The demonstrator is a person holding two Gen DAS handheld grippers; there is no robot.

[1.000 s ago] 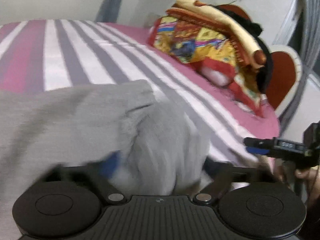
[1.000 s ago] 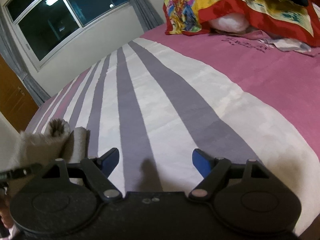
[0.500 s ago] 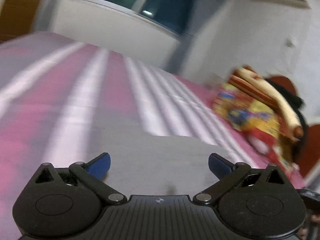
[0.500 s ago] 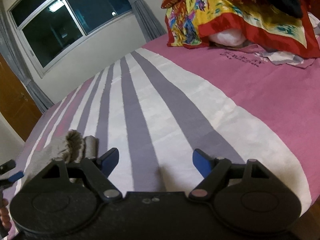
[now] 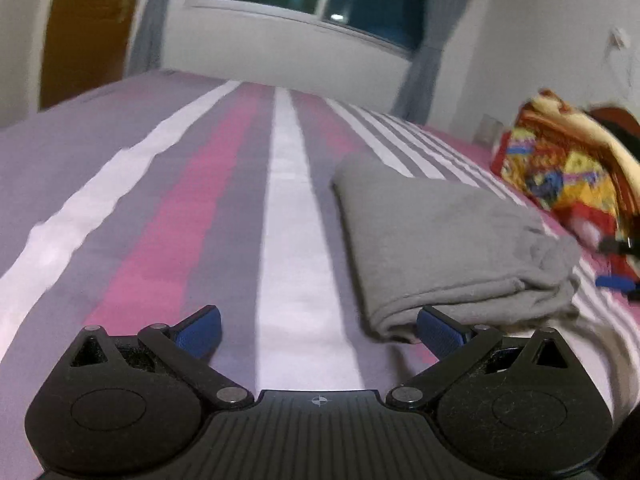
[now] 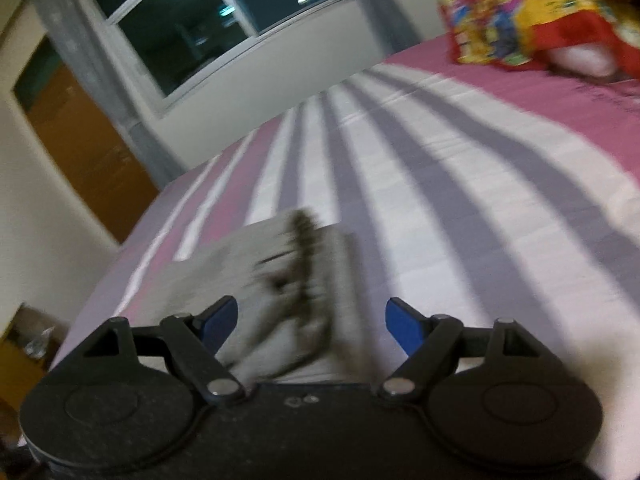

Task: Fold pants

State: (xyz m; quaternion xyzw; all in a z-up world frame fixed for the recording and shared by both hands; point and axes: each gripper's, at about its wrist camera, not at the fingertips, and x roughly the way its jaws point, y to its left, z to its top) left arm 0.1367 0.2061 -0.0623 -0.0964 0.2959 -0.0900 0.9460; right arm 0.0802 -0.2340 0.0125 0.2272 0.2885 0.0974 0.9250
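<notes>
The grey pants (image 5: pixel 444 240) lie folded in a flat rectangle on the striped bed sheet (image 5: pixel 224 216), right of centre in the left wrist view. My left gripper (image 5: pixel 320 330) stands open just left of their near folded edge, with nothing between its blue pads; the right pad (image 5: pixel 440 330) is close to the fabric. In the right wrist view the pants (image 6: pixel 280 280) appear blurred, with a dark frayed strip on top, straight ahead of my right gripper (image 6: pixel 316 326). That gripper is open and holds nothing.
A bright yellow-and-red quilt pile (image 5: pixel 568 172) sits at the head of the bed, also seen as the quilt pile (image 6: pixel 532 12) at top right. A dark window (image 6: pixel 224 20), grey curtains and an orange-brown door (image 6: pixel 88 136) line the far wall. A blue fingertip (image 5: pixel 616 282) shows beyond the pants.
My left gripper let go of the grey pants, swung left and now faces the window with the folded pants lying to its right. My right gripper swung left toward the pants.
</notes>
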